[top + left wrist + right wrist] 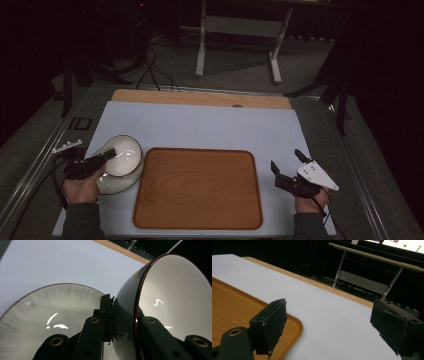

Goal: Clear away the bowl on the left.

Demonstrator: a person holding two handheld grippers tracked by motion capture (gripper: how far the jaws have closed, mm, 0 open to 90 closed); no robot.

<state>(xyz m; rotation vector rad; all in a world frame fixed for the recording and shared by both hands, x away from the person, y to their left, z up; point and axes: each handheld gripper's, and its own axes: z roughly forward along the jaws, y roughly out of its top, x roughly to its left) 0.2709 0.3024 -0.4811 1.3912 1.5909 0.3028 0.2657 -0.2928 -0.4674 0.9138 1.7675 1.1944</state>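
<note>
A white bowl (122, 154) with a dark rim hangs tilted over a wider pale plate (116, 184) at the left of the table. My left gripper (106, 155) is shut on the bowl's wall. In the left gripper view one jaw lies outside the bowl (175, 290) and the other inside it, the left gripper (130, 315) clamping the rim, with the plate (50, 310) below. My right gripper (286, 159) stands open to the right of the brown tray (197, 187). Nothing is between its fingers in the right gripper view (332, 325), where the tray's corner (232, 305) lies at the left.
A white mat (200, 125) covers the table, with a wooden strip (200, 97) along its far edge. Beyond the table stand a desk frame (237, 30) and loose cables (155, 75) on the floor.
</note>
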